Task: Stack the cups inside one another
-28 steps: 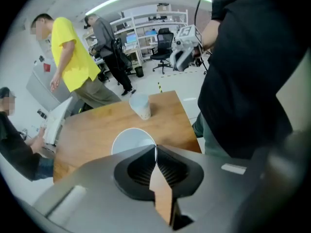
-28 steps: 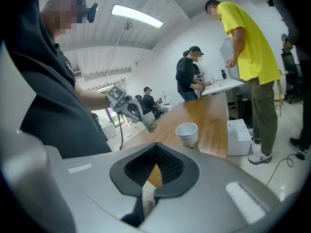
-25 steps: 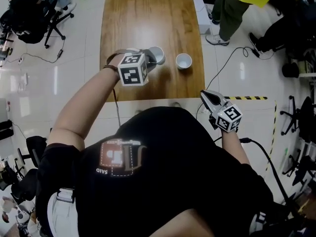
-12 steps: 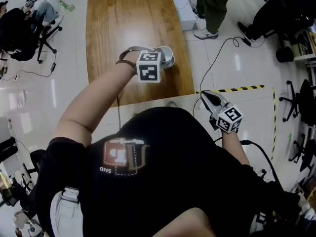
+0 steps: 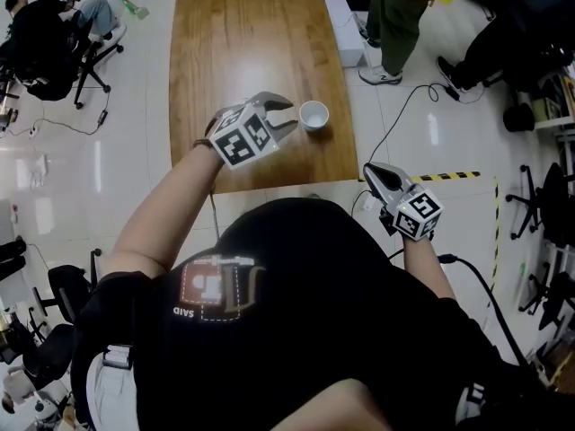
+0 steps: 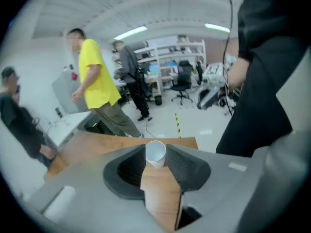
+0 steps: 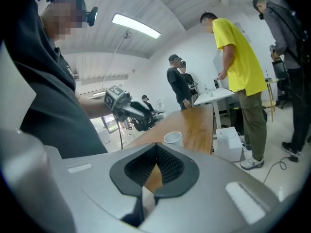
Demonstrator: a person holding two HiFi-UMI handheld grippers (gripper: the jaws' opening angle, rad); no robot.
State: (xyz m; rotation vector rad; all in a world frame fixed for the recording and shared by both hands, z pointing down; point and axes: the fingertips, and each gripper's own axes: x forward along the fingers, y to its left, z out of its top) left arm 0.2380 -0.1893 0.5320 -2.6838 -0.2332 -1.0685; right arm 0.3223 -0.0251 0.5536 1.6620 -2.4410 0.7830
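Observation:
A white cup stands on the wooden table near its right edge; whether it is one cup or a nested pair I cannot tell. My left gripper hangs just left of it. Its jaws are opening, and the pads touch nothing. In the left gripper view the cup sits just beyond the fingertips, framed by the gap. My right gripper is shut and empty, off the table's near right corner. In the right gripper view the cup lies ahead on the table.
A person in a yellow shirt stands by the table's far right side, next to a white box on the floor. Seated people and office chairs are at the far left. A cable and striped floor tape lie at the right.
My left gripper carried a cup rightward to the second cup, opened and drew back. Two separate cups stood there before; now only one white cup shape shows. The right gripper stayed shut.

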